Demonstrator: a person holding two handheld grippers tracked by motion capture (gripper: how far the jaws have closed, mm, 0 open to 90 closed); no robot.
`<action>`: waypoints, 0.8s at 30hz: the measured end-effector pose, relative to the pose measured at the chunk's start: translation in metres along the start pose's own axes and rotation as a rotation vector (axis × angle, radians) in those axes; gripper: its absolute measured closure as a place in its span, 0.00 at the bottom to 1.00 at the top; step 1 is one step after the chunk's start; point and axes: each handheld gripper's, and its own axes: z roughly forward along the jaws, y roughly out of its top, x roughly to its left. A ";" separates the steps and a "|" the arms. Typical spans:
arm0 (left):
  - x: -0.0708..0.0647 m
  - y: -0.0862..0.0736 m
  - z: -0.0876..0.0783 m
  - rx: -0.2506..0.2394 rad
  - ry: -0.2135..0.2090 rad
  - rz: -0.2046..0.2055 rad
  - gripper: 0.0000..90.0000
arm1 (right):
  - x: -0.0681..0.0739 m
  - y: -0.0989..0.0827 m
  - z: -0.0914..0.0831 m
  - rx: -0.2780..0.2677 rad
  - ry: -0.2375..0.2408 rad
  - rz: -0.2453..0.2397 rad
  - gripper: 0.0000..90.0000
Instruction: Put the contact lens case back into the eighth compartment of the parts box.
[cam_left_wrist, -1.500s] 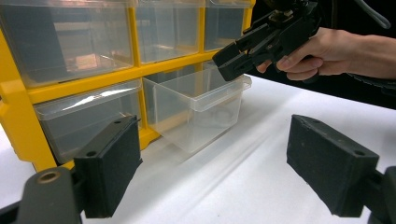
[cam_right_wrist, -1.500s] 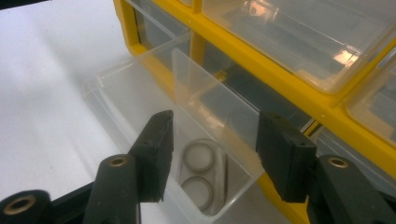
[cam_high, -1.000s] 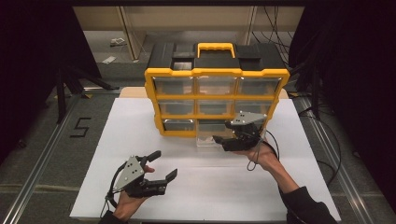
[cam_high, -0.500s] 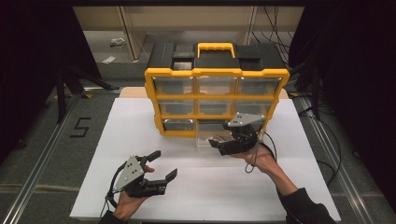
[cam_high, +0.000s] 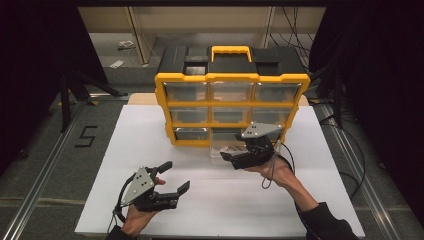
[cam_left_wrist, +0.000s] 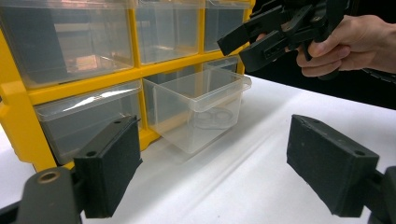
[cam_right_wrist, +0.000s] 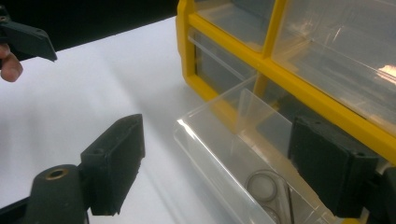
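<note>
A yellow-framed organizer (cam_high: 232, 77) with clear drawers stands at the back of the white board. Its bottom middle drawer (cam_high: 224, 149) is pulled out, and round transparent rings (cam_right_wrist: 266, 184) lie in it. My right gripper (cam_high: 234, 160) hovers at the drawer's front, open. Its jaws have just been opening; the drawer's front corner (cam_right_wrist: 210, 149) lies between them, but the pads do not press on it. My left gripper (cam_high: 174, 176) is held near the front edge, open and empty, and points at the drawer (cam_left_wrist: 201, 102). The right gripper (cam_left_wrist: 254, 37) appears above that drawer in the left gripper view.
The organizer has a black top with a yellow carry handle (cam_high: 231, 51). The white board (cam_high: 125, 140) is bare in front of the organizer. Dark floor, metal rails (cam_high: 45, 170) and cables (cam_high: 350, 150) surround the table.
The right gripper's jaws have spread wider and the hand has eased back slightly from the drawer. The left gripper has stayed where it was.
</note>
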 end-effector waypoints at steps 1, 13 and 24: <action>0.000 0.000 0.000 -0.001 -0.001 0.002 0.19 | 0.001 0.000 0.000 0.000 0.000 -0.003 0.22; 0.000 0.000 0.000 -0.001 -0.002 0.001 0.19 | 0.008 0.000 0.002 0.006 0.018 -0.014 0.22; 0.000 0.000 0.000 -0.001 -0.002 0.002 0.19 | 0.013 -0.002 0.005 0.014 0.034 -0.028 0.22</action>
